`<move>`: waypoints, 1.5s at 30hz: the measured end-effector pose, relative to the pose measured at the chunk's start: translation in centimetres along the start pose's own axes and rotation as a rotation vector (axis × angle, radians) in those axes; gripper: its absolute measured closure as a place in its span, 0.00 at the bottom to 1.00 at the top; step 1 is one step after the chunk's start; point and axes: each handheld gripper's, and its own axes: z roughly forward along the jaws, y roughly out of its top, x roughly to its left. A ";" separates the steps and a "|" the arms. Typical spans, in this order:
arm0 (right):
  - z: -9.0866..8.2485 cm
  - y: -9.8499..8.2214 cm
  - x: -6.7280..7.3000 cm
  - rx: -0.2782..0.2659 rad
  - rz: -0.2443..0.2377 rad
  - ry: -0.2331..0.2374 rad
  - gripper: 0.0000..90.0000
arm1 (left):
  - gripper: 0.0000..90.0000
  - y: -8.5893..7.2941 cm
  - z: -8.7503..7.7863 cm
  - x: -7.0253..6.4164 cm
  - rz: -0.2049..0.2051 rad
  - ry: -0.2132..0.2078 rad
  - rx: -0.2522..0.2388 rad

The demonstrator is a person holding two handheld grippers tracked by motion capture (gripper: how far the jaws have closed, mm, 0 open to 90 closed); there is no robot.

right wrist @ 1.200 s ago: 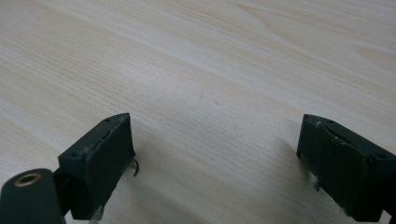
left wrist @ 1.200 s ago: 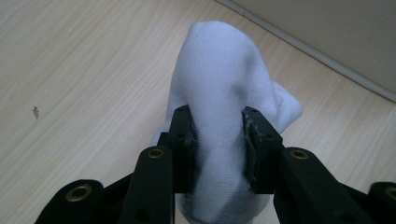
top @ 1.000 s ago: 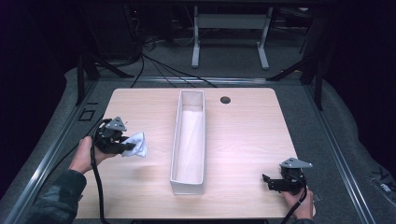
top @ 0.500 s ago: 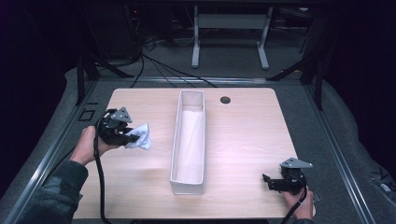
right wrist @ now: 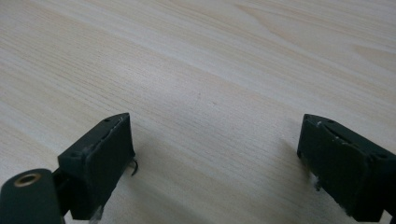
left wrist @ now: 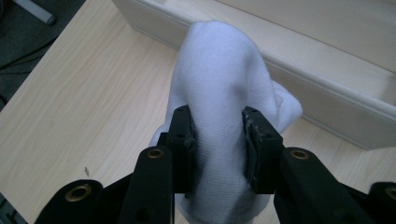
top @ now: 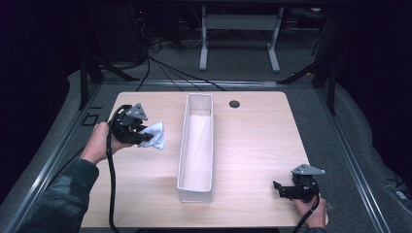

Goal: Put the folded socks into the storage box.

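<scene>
Since 1 s ago the left gripper (top: 145,138) has gone fwd and a bit toward the centre of the table (top: 252,141), carrying the white cloth (top: 154,137) w/ it; the right gripper (top: 278,188) is where it was, near the front-right corner. Left gripper's jaws are clamped on the cloth: in the left gripper view the cloth (left wrist: 224,112) bulges up between the two black pads (left wrist: 183,140) and hangs below them, bunched, not flat. Cloth now sits just beside the left wall of the long white tray (top: 182,145), which runs front-to-back down the middle of the table; can't tell if cloth touches the wall. In the left gripper view the tray (left wrist: 327,93) wall is right behind the cloth. Right gripper jaws stand wide apart, nothing between them, just above bare wood per the right gripper view (right wrist: 215,154). Left hand (top: 99,143) wraps the gripper body, cable trailing back toward the front edge. Small dark round hole (top: 234,104) in the tabletop near the far edge, right of the tray.
</scene>
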 end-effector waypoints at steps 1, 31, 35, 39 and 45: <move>0.0 0.0 0.0 0.000 0.001 0.000 0.11 | 0.75 0.2 0.0 -0.1 0.000 0.001 -0.005; 0.0 0.0 0.0 0.000 0.002 -0.003 0.11 | 0.75 8.1 2.0 -2.6 0.140 -0.060 -0.033; 0.0 0.0 0.0 0.000 0.002 -0.003 0.11 | 0.75 9.0 2.4 -3.0 0.151 -0.068 -0.043; 0.0 0.0 0.0 -0.001 0.000 -0.003 0.11 | 0.75 9.8 2.7 -3.3 0.162 -0.073 -0.039; 0.0 0.0 0.0 -0.001 0.003 -0.005 0.11 | 0.75 10.4 3.2 -3.9 0.160 -0.084 -0.056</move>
